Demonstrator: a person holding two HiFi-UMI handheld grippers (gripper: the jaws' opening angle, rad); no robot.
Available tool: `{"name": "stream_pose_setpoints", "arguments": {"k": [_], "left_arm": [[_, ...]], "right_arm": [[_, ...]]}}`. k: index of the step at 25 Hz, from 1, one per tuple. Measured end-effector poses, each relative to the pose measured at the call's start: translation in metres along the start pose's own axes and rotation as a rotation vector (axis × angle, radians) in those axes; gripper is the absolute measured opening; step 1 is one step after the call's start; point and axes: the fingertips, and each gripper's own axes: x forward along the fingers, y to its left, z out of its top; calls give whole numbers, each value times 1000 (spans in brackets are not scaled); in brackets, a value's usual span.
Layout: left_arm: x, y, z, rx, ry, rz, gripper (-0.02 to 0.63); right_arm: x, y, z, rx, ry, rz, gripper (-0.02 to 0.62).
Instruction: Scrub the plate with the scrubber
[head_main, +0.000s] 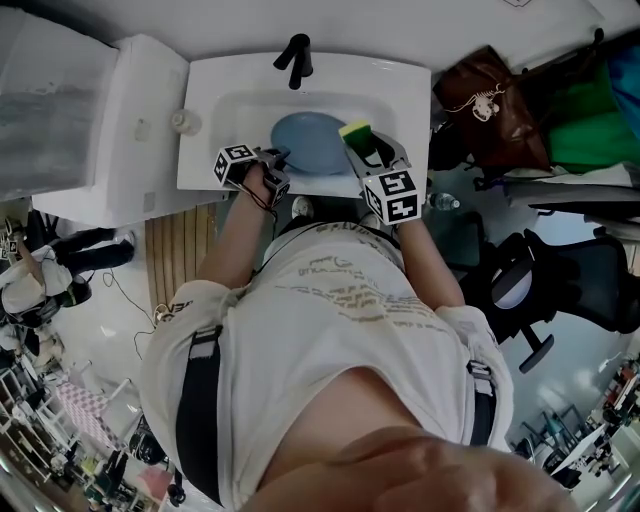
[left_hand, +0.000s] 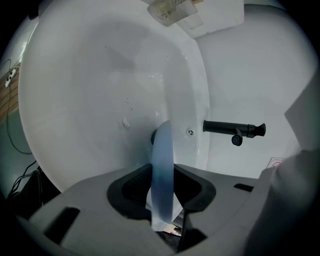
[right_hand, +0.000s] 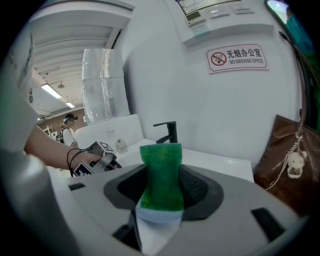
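A pale blue plate (head_main: 310, 140) rests tilted in the white sink basin (head_main: 230, 110). My left gripper (head_main: 275, 160) is at its near-left rim. In the left gripper view the plate (left_hand: 162, 170) stands edge-on between the jaws of the left gripper (left_hand: 165, 200), with dark gaps showing on both sides, so the jaws look open around the rim. My right gripper (head_main: 365, 150) is shut on a scrubber sponge (head_main: 355, 132) with a green top, held just above the plate's right edge. The right gripper view shows the sponge (right_hand: 160, 175) squeezed upright in the right gripper (right_hand: 161, 200).
A black faucet (head_main: 296, 58) stands at the back of the sink, over the drain (left_hand: 154, 136). A small bottle (head_main: 185, 121) sits on the sink's left ledge. A brown bag (head_main: 490, 100) hangs to the right, and a white unit (head_main: 110, 130) stands to the left.
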Motion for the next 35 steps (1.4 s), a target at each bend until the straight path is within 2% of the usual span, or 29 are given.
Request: {"name": "stream_pose_setpoints", "arguments": {"k": [2,6,10,14,18,20,22,25,31,35], "left_arm": [[2,2,-2,-3,2,10,123],[0,3,-6,59,19,54,127],[-4,2,-6,103,21,89,171],[-12,5,-1,172,-8,141,196],[-25,8,14,251,-74,197,206],[-35,6,24,327,-125,226,201],[-46,-1,32,427,-179,257,85],[-59,-23,37,574,-241,273,44],[-84,-102,31,905,-432,193,23],[-100,-154,15,1126,-564,110,21]], "right_arm": [[-1,0,0,-5,1,-1,201],[-2,3,-1,-11,5,5,201],[-1,8,-3,-13,12,27,201],[-1,9,-3,-14,6,28,201],[-1,6,3,-4,-16,19,201],[-1,4,8,-1,-32,11,201],[-2,1,13,-3,-49,-6,201],[-6,-6,24,7,-81,-41,201],[-22,-27,56,32,-190,-142,196],[-41,-31,87,59,-299,-148,195]]}}
